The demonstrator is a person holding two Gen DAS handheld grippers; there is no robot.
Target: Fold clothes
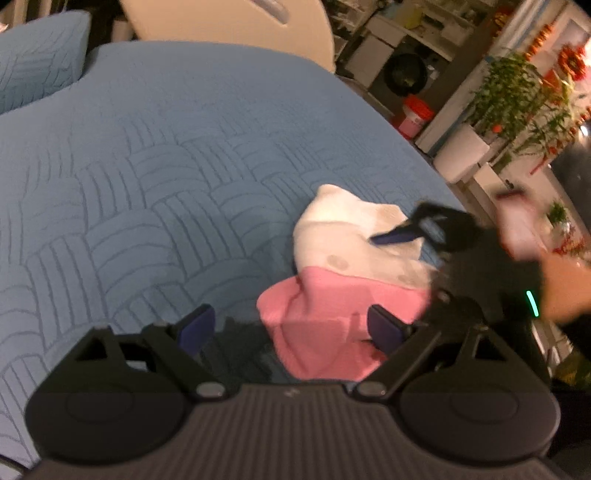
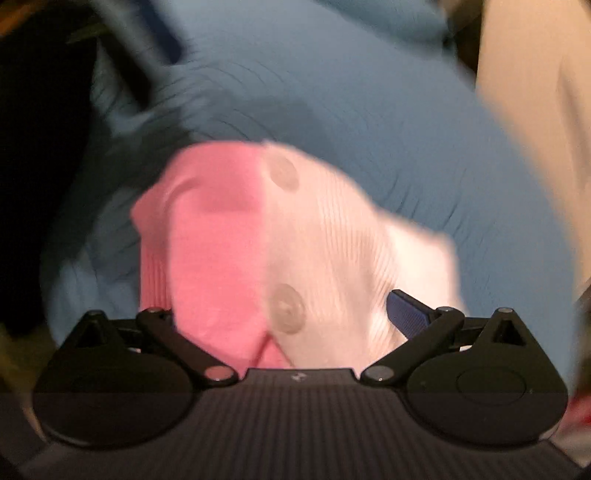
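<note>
On the blue quilt near its right edge sits the garment, pink half and white half, bunched in a compact bundle. Both tongs are spread wide, gripping nothing: left gripper hovers just over the pink end, right gripper hangs over the middle seam, blurred. Looks like a release between folds or a finished bundle; can't tell which. If another fold is due, the next move needs each gripper on an edge, lifted together. Pillow and headboard are well apart. Nothing blocks; plants stand off the bed.
</note>
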